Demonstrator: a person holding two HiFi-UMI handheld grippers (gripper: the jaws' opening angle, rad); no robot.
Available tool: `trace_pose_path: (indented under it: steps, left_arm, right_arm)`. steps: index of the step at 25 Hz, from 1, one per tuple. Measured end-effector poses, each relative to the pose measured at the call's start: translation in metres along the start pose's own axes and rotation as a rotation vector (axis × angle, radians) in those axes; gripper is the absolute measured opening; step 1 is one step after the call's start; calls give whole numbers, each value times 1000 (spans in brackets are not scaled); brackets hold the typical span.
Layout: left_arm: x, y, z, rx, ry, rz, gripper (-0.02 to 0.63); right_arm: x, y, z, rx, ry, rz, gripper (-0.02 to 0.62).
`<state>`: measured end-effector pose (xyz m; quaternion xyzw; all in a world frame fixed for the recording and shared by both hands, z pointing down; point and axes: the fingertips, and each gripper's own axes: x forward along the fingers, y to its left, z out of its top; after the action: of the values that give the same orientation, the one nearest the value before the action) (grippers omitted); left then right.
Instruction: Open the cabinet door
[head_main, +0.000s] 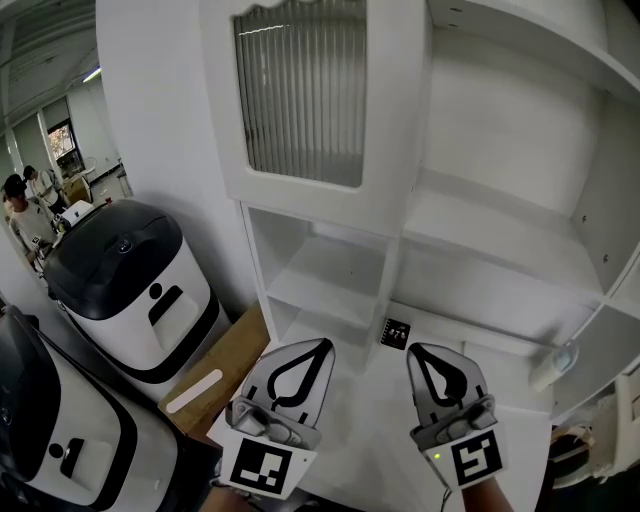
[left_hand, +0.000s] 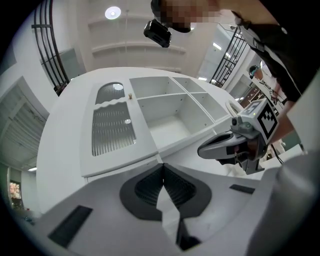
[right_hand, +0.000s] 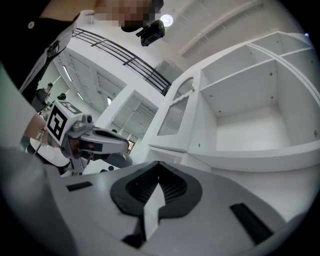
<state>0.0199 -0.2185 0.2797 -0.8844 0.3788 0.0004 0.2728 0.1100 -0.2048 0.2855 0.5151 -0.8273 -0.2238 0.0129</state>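
Both tools sit low in the head view, side by side over the white tabletop. The left claw is clenched with nothing between its jaws. The right claw is pinched shut and empty too, and each gripper view shows its dark pads meeting edge to edge.

The target is up top. The cabinet door fills the upper centre of the head view, a white frame around a ribbed glass panel. To its right and below it are the open shelves of the cabinet. It looks shut or nearly shut, and I can't tell which.

My read is that this is a stiff, hinged panel that is light enough to swing. The glass is the fragile part, so keep the jaws off it. The painted frame looks slick and gives flat pads little to bite on.

In the left gripper view there is a small knob on the door's right-hand stile, beside the open compartment. That looks like the place to take hold, or else hook the free edge there.

The door is well above and beyond both claws, slightly left of centre. Neither claw is touching it. A claw would need to open before it could pinch that knob.
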Motion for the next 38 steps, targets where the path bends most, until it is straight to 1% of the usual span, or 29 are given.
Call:
trace_pose_path:
  steps: [5, 14, 21, 27, 30, 34, 38]
  left_arm:
    - [14, 10, 15, 41, -37, -24, 2]
    - [32, 33, 40, 79, -101, -11, 2]
    - [44, 50, 52, 109, -131, -1, 2]
    - [54, 65, 59, 102, -148, 12, 2]
    - [61, 72, 67, 107, -170, 23, 2]
    - [71, 79, 83, 137, -208, 16, 2]
    - [81, 81, 95, 178, -222, 4, 2]
  right_arm:
    - [13, -7, 19, -33, -46, -12, 2]
    - [29, -24, 47, -118, -82, -13, 2]
    - [35, -45, 63, -134, -114, -30, 2]
    - [38, -60, 75, -142, -139, -45, 2]
    - [40, -64, 81, -153, -152, -45, 2]
    - [43, -72, 93, -160, -170, -46, 2]
    - [47, -82, 107, -158, -193, -52, 2]
